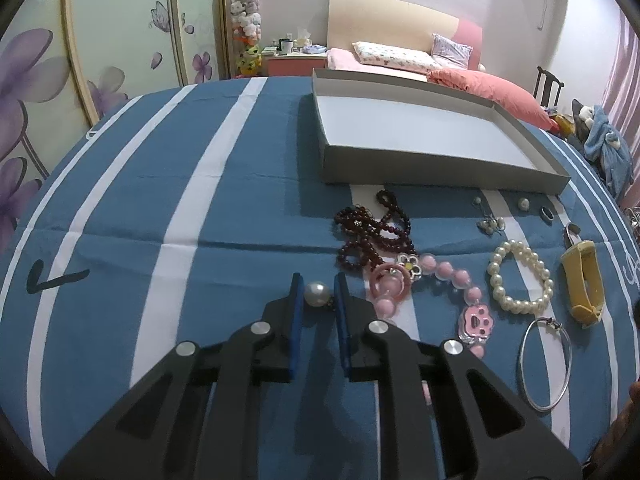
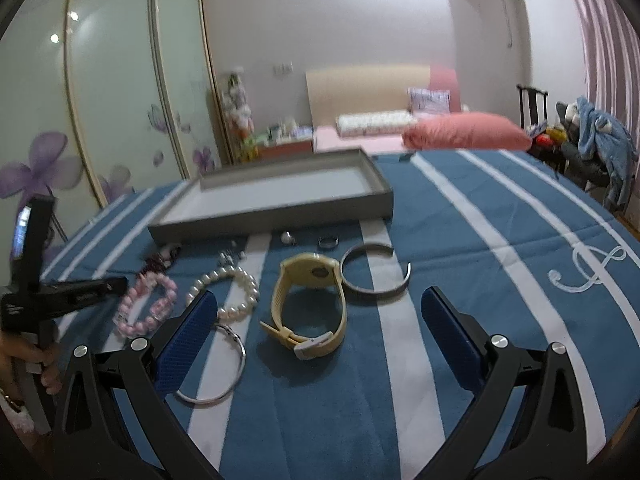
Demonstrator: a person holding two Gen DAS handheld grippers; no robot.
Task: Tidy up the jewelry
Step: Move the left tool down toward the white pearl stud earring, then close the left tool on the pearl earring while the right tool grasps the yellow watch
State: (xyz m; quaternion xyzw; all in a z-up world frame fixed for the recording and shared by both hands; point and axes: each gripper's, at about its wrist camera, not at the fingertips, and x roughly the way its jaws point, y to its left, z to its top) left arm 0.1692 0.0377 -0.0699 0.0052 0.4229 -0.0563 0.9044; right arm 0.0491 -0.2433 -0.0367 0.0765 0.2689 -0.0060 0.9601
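Note:
My left gripper is shut on a large pearl bead, held between its blue pads just above the blue striped cloth. To its right lie a dark red bead necklace, a pink bead bracelet, a pearl bracelet, a yellow watch and a thin silver hoop. My right gripper stands wide open, low over the yellow watch without touching it. A silver cuff bangle lies just beyond the watch. The grey tray sits behind the jewelry with nothing in it.
Small earrings, a pearl stud and a ring lie just in front of the tray wall. In the right wrist view a hand holds the other gripper's handle at the left. A bed and wardrobe stand beyond the table.

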